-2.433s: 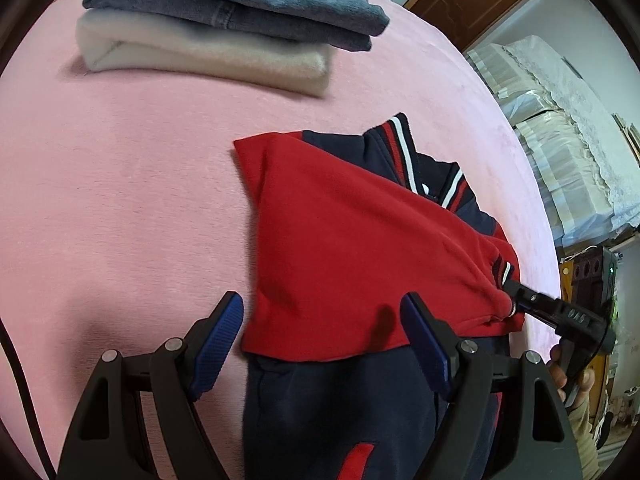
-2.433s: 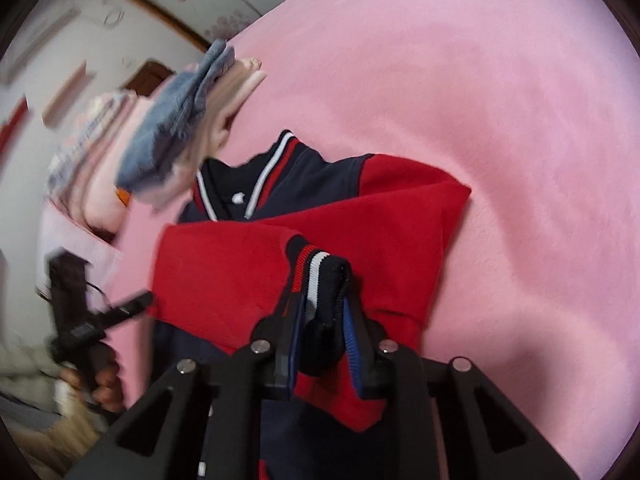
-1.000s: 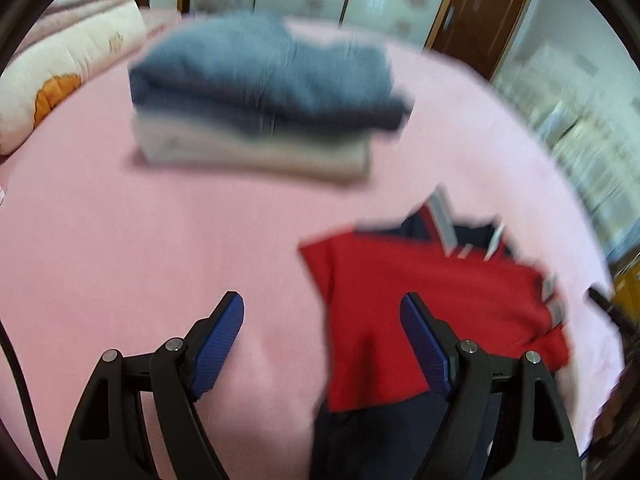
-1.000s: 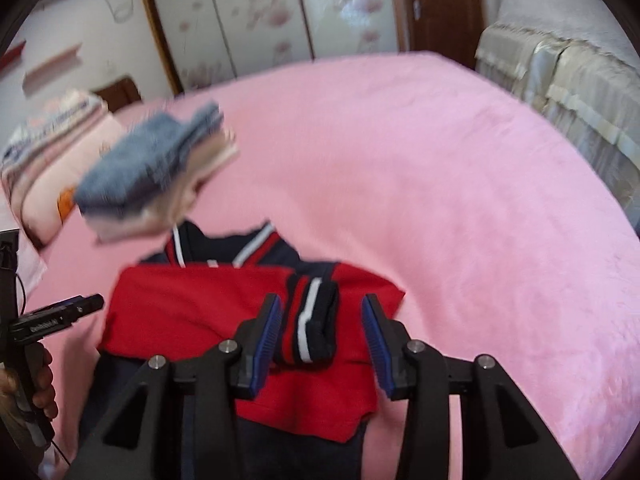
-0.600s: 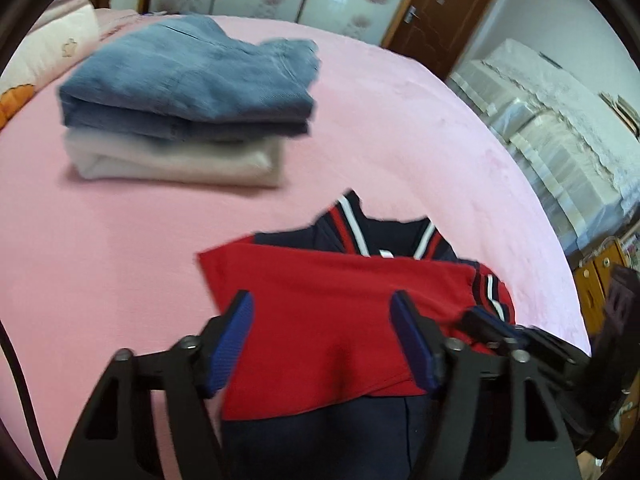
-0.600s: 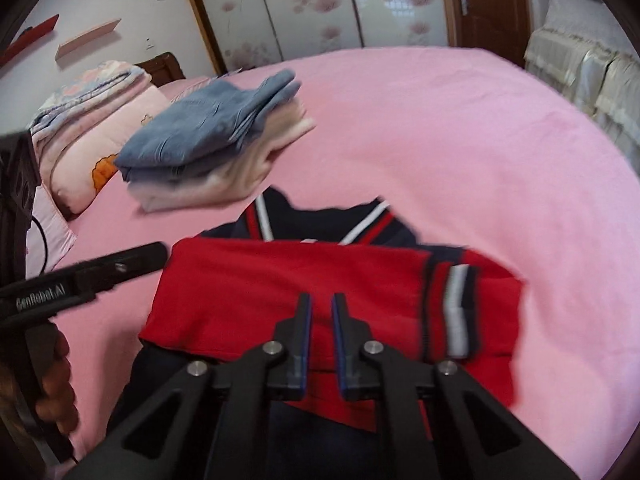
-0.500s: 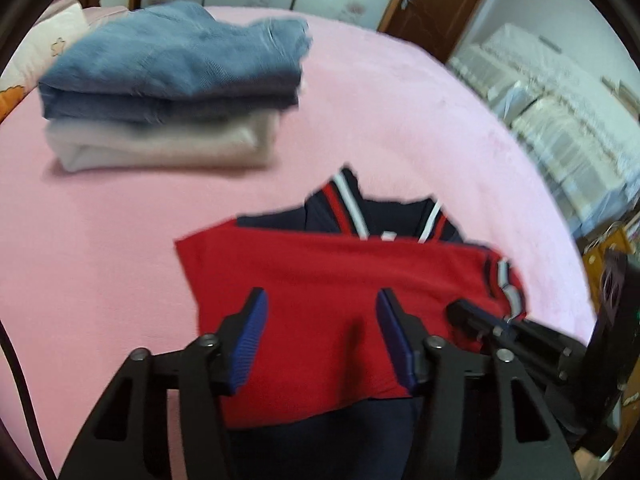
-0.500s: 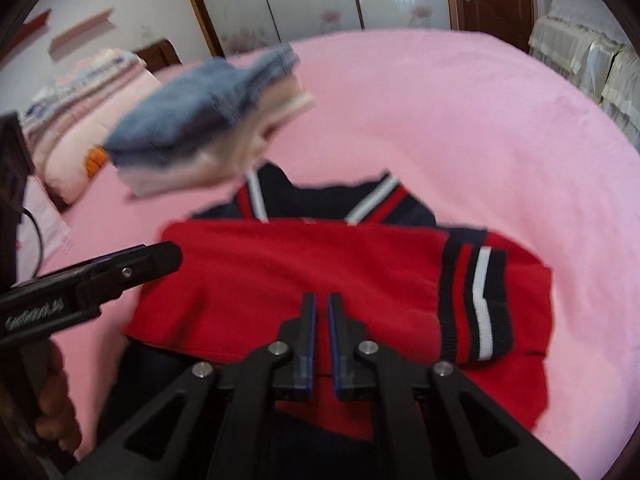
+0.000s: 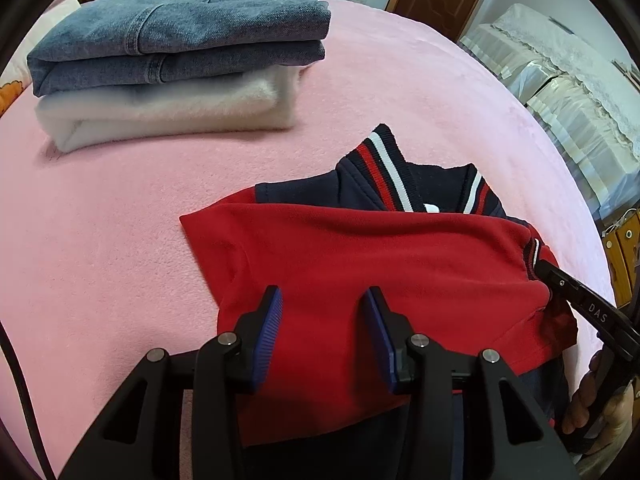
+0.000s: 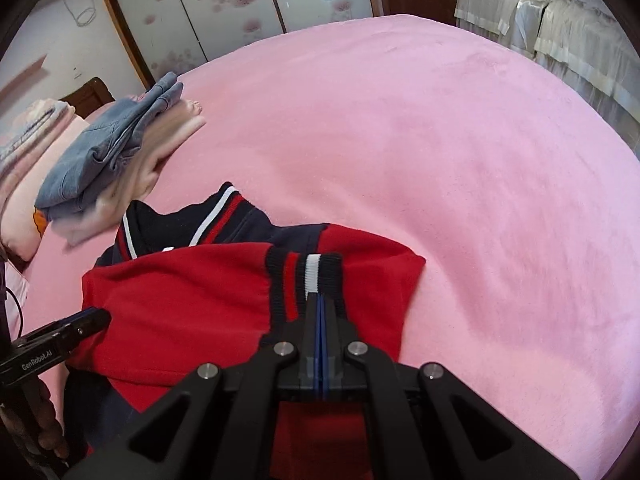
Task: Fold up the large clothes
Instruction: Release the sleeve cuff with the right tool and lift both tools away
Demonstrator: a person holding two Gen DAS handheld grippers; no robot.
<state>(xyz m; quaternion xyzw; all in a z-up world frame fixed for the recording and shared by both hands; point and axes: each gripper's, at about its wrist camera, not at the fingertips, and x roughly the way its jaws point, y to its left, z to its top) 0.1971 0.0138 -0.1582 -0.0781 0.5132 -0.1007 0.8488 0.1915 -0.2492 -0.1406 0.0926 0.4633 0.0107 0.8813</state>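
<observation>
Both sleeves are lying folded across the chest of the red and navy knit jacket with striped collar [image 9: 360, 264], which is spread near the front edge of the pink plush bedspread [image 9: 120, 200], so the sleeve stage looks finished and the lengthwise fold is coming up.

The left gripper [image 9: 322, 332] is hovering over the red sleeve [image 9: 320, 248] with its blue pads partly apart; its jaws have just been closing, and red cloth is showing through the gap, though no pinch is visible yet.

The right gripper [image 10: 320, 312] is fully closed, pads meeting with nothing between them, its tips sitting at the navy ribbed cuff with red and white stripes [image 10: 308, 276]. Whether it is pressing the cuff flat I cannot tell.

Up at the far corner, a folded blue denim garment [image 9: 180, 32] is resting on a folded cream fleece garment [image 9: 168, 108], well apart from the jacket.

Next, I'd judge, both grippers need to drop to the hem end, out of view below, take a corner each, and carry it up toward the collar without dragging those sleeves out of place.
</observation>
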